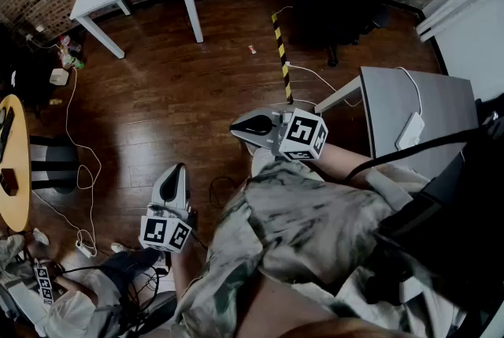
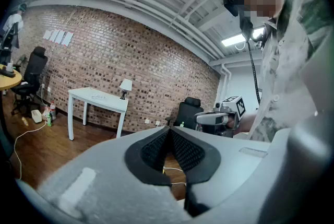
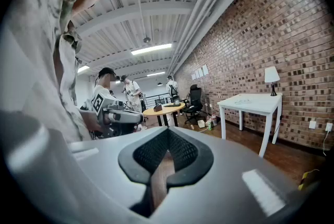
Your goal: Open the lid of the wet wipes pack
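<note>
Since no wet wipes pack shows in any view, the chief risk, as I judge it, is a reach begun blind. Both tools point out over the wooden floor [image 1: 173,92] rather than at any surface that could hold the pack, so a move toward the wrong table would be wasted.

The left gripper [image 1: 176,171] has its jaws pressed together with nothing between them. The right gripper [image 1: 239,126] is likewise closed and empty. With the pads together, neither can catch a lid flap until they part, and closed tips driven forward could shove a light pack along instead of pinning it.

The grey table [image 1: 425,100] at the right is partly covered by the person's body and a dark strap. A flat white item [image 1: 410,131] lies on it, too small to name. Whether the pack sits there or out of frame, I cannot tell.
</note>
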